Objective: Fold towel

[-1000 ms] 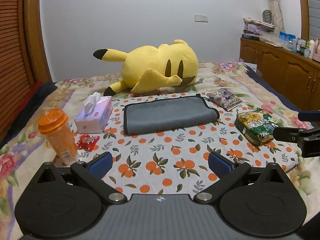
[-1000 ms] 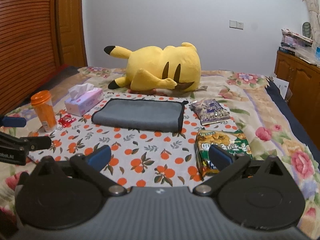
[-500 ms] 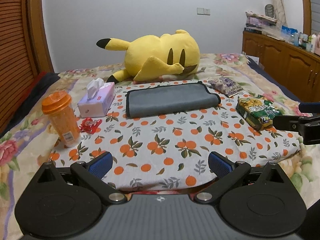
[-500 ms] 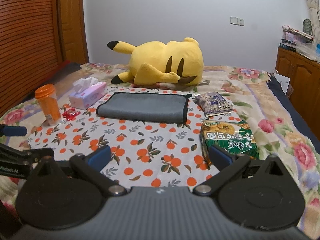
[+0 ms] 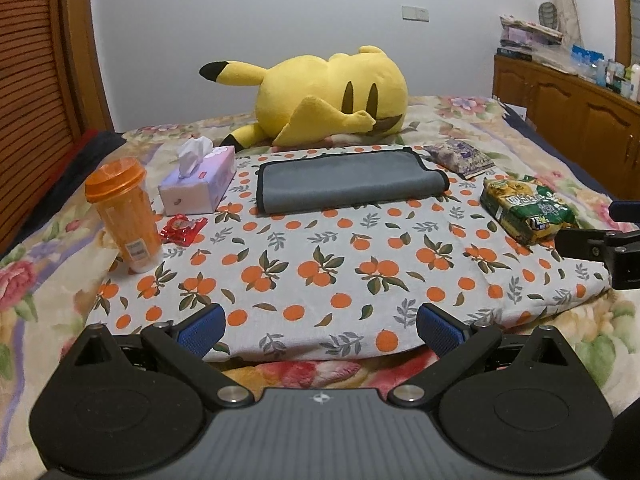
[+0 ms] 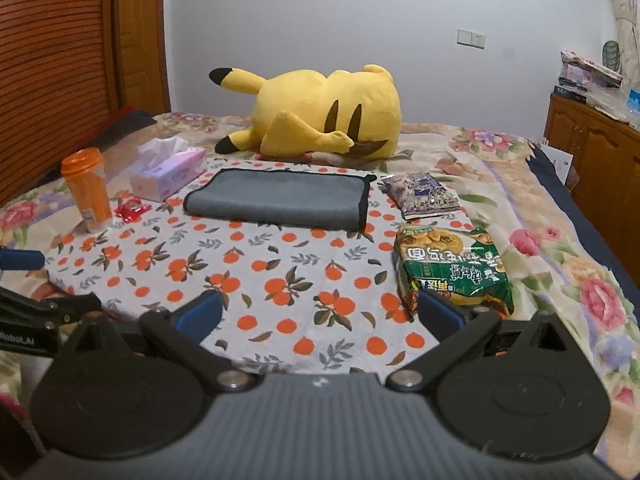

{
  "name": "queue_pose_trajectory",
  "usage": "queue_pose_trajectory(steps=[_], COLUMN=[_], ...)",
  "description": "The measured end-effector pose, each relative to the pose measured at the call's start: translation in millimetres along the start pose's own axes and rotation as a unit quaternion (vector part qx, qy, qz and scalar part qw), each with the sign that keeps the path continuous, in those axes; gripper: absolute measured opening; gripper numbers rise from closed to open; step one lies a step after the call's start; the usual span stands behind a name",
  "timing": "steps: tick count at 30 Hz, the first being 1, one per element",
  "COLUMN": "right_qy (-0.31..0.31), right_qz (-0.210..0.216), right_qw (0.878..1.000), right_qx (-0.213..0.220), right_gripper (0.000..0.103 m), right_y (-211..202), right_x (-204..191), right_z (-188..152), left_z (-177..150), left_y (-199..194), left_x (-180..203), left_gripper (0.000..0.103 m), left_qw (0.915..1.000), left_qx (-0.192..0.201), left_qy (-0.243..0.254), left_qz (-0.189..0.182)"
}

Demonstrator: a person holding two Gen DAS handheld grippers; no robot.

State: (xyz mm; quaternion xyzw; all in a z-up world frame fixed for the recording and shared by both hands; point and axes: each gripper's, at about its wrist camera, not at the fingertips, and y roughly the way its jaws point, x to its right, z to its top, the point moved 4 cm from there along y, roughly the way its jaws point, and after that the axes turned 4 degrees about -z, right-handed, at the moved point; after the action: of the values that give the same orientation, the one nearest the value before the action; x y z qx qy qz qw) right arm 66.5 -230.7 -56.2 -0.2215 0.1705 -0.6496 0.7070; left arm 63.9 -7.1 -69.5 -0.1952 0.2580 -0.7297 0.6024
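Left wrist view: left gripper (image 5: 320, 330) level, low at the near edge of the orange-print cloth (image 5: 320, 264), blue pads wide apart, nothing between them. Grey towel (image 5: 348, 178), folded flat, lies at 12 o'clock, well apart from the pads, just before the yellow plush (image 5: 332, 98). Right gripper (image 5: 596, 240) enters at 3 o'clock, cut off by the frame.

Right wrist view: right gripper (image 6: 320, 312) level, pads spread, empty. Towel (image 6: 280, 198) at 12 o'clock. Green snack bag (image 6: 452, 268) at 2 o'clock, its near corner hidden behind the right pad. Left gripper (image 6: 36, 300) at 9 o'clock, only partly seen.
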Motion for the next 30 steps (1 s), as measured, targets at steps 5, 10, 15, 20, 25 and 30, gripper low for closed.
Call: queue_pose_trajectory(steps=[5,10,15,20,25,30], right_qy=[-0.001,0.01,0.016,0.017,0.022,0.026], right_qz=[-0.004,-0.009,-0.012,-0.015,-0.016,-0.018], right_qw=[1.0,1.0,1.0,1.0,1.0,0.999], right_qx=[-0.003,-0.005,-0.003,0.004,0.014,0.02], right_gripper=[0.103,0.103,0.103,0.103,0.103,0.103], right_y=[3,4,3,0,-3,-4], right_x=[1,5,6,7,10,12], right_z=[-2,-3,-4,-3,-2,-1], left_z=[-3,-3,-2,0,2,4], left_y=[1,-4,-9,-18,-25,-29], left_x=[-3,-4,-4,-4,-5,-8], left_gripper=[0.103,0.103,0.103,0.103,0.103,0.103], left_qw=[1.0,0.9999,0.9995,0.9987,0.9975,0.9966], left_qx=[0.001,0.012,0.027,0.048,0.068,0.08], left_qy=[-0.006,-0.006,-0.005,-0.007,-0.012,-0.018], left_qz=[0.003,0.009,0.016,0.012,0.01,0.011])
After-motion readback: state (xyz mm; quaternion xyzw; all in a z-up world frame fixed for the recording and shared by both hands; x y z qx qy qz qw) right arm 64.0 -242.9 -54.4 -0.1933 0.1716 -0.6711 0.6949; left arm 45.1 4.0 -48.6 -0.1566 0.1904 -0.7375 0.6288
